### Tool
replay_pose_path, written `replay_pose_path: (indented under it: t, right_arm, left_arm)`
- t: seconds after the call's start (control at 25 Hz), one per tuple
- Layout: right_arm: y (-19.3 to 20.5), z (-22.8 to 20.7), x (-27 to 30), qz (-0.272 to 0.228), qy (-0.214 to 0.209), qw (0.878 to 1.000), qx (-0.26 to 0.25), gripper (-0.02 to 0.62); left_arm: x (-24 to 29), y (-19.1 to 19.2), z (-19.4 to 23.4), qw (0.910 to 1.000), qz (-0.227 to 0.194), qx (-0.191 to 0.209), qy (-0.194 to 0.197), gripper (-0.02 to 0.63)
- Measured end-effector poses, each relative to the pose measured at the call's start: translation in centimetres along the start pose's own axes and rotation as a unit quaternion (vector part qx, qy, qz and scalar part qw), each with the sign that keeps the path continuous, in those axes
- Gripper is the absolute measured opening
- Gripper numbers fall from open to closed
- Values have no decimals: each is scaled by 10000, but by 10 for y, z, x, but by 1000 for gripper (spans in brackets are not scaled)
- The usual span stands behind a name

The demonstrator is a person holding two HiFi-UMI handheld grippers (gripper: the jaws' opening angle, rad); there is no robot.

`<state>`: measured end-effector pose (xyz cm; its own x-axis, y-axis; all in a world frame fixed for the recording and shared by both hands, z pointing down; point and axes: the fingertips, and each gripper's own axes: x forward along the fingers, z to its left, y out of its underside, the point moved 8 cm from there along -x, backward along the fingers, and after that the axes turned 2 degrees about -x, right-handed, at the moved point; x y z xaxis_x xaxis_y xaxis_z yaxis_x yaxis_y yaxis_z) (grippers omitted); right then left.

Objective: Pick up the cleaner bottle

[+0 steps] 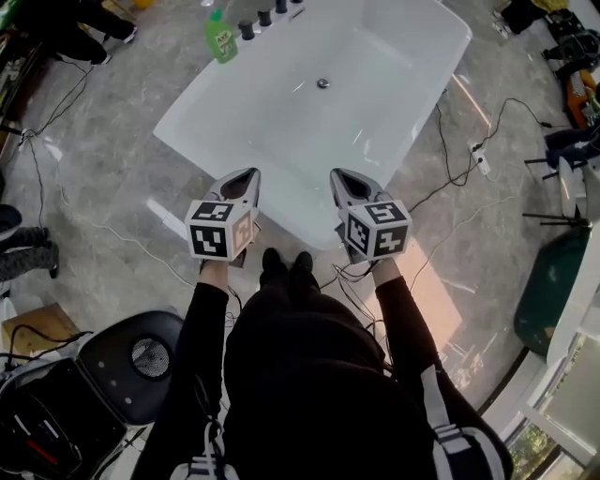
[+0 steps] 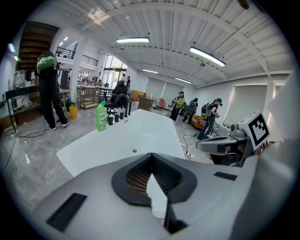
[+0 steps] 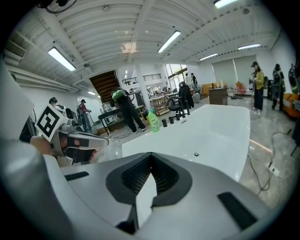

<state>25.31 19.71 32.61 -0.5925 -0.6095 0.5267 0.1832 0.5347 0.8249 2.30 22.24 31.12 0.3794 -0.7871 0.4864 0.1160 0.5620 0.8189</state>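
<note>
The green cleaner bottle (image 1: 221, 37) stands upright on the far left corner of the white bathtub's rim (image 1: 187, 131), beside a row of black taps (image 1: 264, 19). It also shows far ahead in the left gripper view as the bottle (image 2: 101, 116) and in the right gripper view as the bottle (image 3: 152, 121). My left gripper (image 1: 246, 178) and right gripper (image 1: 345, 178) hover side by side over the tub's near end, far from the bottle. Both point toward the tub with jaws together and nothing between them, seen close up for the left gripper (image 2: 152, 164) and right gripper (image 3: 150, 161).
The tub's drain (image 1: 322, 83) sits mid-basin. Cables and a power strip (image 1: 481, 161) lie on the grey floor to the right. A black round device (image 1: 141, 361) stands at the lower left, a dark green bin (image 1: 553, 291) at the right. People stand in the background.
</note>
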Motion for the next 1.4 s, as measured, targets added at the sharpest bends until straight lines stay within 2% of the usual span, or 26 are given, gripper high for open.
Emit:
replay_pose_path:
  t: [0.36,0.6,0.8,1.08,1.4]
  right_arm:
    - [-25,-4,17,-148,-320,9993,-128,2]
    - [-44,-4,28,-139,-275,9994,-159,2]
    - [-54,-1,46,-118,-247,9995,-133,2]
    - [-74,12,101,-47,-180,9998,-98,2]
    - [-107,27,174,105,120,9998,117,2]
  left_arm:
    - [10,-25,9,9993,-236,-69,-282,8]
    - [14,-39,17,9984,-365,-43,-418,8]
    - [20,-51,30,9984,-409,-37,-381,8]
    - [43,-72,81,9990,-362,-12,-260,8]
    - [81,-99,148,9999,-144,54,47,9]
